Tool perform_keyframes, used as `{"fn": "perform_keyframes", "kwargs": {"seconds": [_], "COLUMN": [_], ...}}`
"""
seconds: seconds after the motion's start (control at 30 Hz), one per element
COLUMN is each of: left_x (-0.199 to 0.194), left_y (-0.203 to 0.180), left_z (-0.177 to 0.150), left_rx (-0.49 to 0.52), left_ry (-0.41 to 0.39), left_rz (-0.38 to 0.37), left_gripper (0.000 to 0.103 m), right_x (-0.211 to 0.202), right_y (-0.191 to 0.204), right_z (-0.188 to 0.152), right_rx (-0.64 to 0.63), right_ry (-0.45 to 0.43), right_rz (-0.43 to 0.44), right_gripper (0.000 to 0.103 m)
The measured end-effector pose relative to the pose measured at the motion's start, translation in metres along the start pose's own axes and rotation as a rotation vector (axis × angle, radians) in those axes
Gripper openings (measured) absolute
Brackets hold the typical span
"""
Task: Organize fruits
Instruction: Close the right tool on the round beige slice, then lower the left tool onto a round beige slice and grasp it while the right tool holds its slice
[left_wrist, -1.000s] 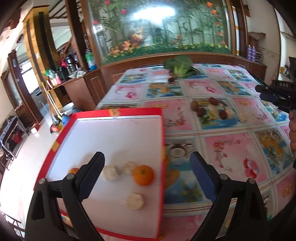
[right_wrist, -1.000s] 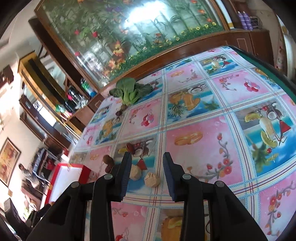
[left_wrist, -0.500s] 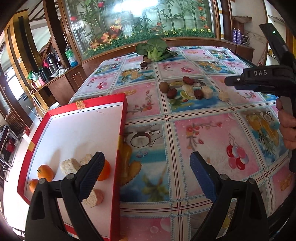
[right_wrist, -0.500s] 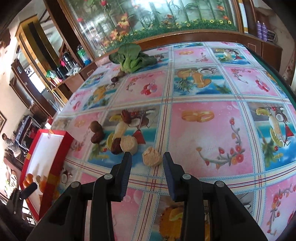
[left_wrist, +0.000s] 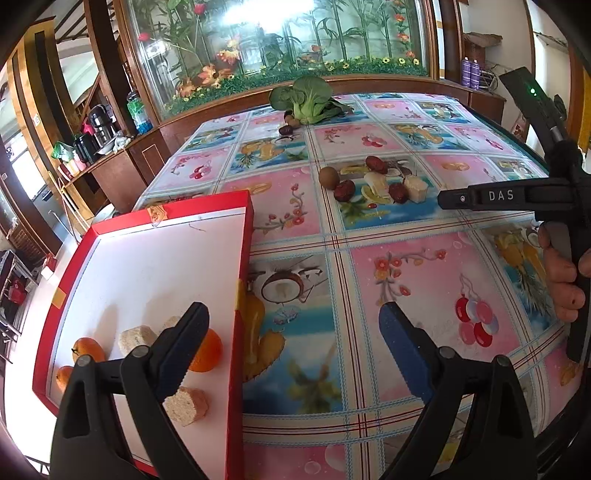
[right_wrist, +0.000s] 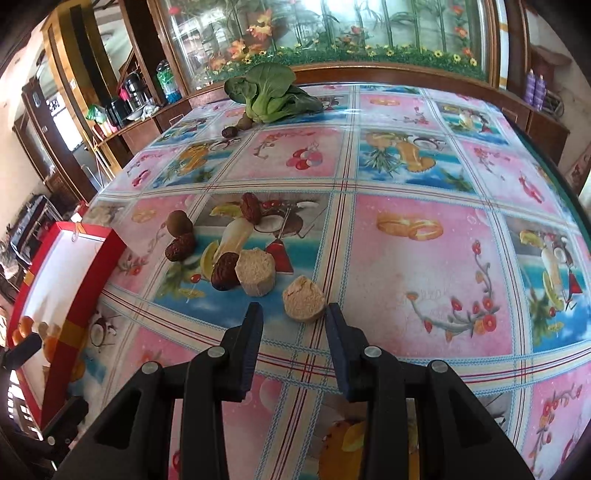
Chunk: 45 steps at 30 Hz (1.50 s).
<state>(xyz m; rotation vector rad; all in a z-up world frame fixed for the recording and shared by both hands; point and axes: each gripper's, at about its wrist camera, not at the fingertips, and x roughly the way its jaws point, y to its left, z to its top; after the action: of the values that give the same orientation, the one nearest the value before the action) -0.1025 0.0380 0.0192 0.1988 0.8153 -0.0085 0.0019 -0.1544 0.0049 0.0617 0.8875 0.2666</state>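
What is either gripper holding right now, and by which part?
Nothing is held. The right gripper stands partly open just short of the nearest beige chunk, pads not on it. The left gripper is wide open above the red tray edge.

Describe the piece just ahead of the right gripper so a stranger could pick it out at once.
Find the cluster of small items on the fruit-patterned tablecloth, right of the red tray. The target is the pale tan chunk at the cluster's near right edge, just beyond the right gripper. Unlike its taller tan twin beside a dark red fruit, it lies alone.
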Motion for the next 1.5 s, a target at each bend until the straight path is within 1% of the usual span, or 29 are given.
{"fn": "perform_keyframes", "kwargs": {"seconds": [0.1,0.13,0.17,0.2,0.5,0.77,0.9,1.0,1.07,1.17,1.23,1.3,1.33,1.5], "left_x": [0.002,0.002,0.001,0.001,0.002,0.008,0.022,0.037,0.046,0.057,0.061,0.064,0.066,0.089], "left_y": [0.001,0.001,0.0,0.0,-0.008,-0.021,-0.034,-0.051,-0.065,-0.081,-0.09,-0.096,-0.099,-0.102], "left_z": [-0.001,-0.001,0.0,0.0,0.012,0.044,0.063,0.079,0.088,0.097,0.102,0.106,0.108,0.118], "left_rx": [-0.006,-0.006,-0.005,-0.003,0.013,0.064,0.09,0.141,0.201,0.274,0.328,0.377,0.402,0.429], "left_ry": [0.009,0.009,0.007,0.005,0.01,-0.021,-0.007,-0.01,-0.016,-0.017,-0.036,-0.065,-0.067,-0.025], "left_rz": [-0.004,-0.005,-0.006,-0.004,-0.022,-0.038,-0.107,-0.154,-0.204,-0.241,-0.252,-0.265,-0.289,-0.331], "left_gripper": [0.093,0.093,0.093,0.093,0.093,0.094,0.094,0.093,0.093,0.093,0.093,0.092,0.09,0.082], "right_x": [0.001,0.001,0.001,0.001,-0.002,-0.003,-0.004,-0.005,-0.006,-0.007,-0.007,-0.007,-0.007,-0.007], "right_y": [0.004,0.003,0.003,0.001,-0.022,-0.043,-0.051,-0.058,-0.062,-0.068,-0.068,-0.067,-0.068,-0.07], "right_z": [-0.001,-0.001,-0.001,0.0,0.005,0.01,0.011,0.012,0.012,0.012,0.012,0.012,0.011,0.013], "right_rx": [-0.031,-0.033,-0.031,-0.025,0.08,0.171,0.188,0.21,0.222,0.257,0.258,0.257,0.26,0.275], "right_ry": [-0.012,-0.014,-0.016,-0.017,-0.016,-0.007,-0.003,-0.001,-0.002,0.004,0.005,0.006,0.005,0.007], "right_rz": [-0.04,-0.045,-0.048,-0.048,-0.026,0.009,0.014,0.004,-0.005,0.02,0.021,0.019,0.022,0.037], "right_gripper": [0.028,0.027,0.023,0.022,0.022,0.022,0.022,0.022,0.022,0.022,0.022,0.022,0.022,0.022]}}
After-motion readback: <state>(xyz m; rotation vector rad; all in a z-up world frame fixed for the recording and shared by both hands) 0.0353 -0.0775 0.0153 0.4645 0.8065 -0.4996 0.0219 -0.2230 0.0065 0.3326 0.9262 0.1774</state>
